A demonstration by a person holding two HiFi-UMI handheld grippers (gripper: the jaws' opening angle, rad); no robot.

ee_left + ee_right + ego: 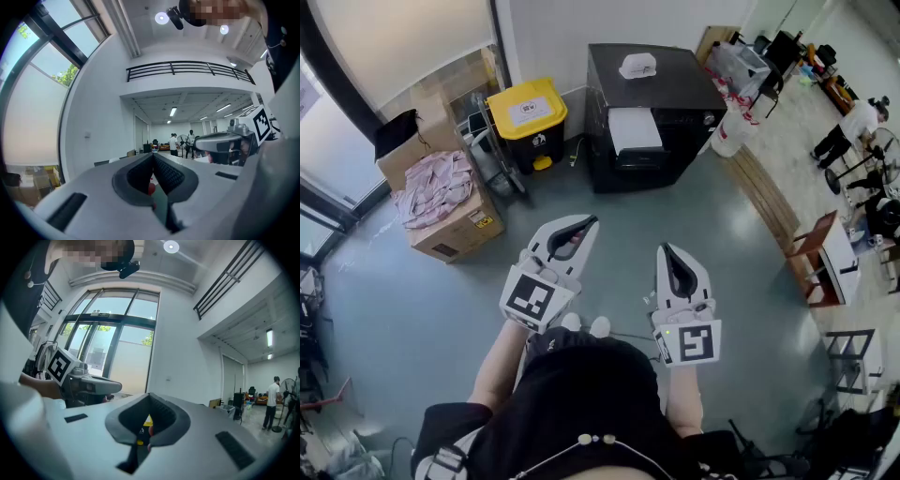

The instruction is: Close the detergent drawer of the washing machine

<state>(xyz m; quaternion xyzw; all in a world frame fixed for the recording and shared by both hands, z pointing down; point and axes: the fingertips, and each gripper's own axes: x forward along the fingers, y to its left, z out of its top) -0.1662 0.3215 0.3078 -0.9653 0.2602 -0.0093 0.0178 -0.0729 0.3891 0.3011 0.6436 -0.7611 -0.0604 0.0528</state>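
left gripper: fingers pressed together, nothing between. right gripper: fingers together, empty too. both side by side over floor, well apart from black washer; white drawer juts from its front. counts: two grippers, one washer, one yellow-lid bin, two cartons.

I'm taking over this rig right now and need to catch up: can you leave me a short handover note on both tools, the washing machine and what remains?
Left tool: shut, empty, held level in front of the person's body.
Right tool: shut, empty, level beside it.
Black boxy washing machine: ahead, well clear of both tools. Its white detergent drawer appears to be pulled out at the front.
Done: nothing yet.
Left: walk up and push the drawer in.
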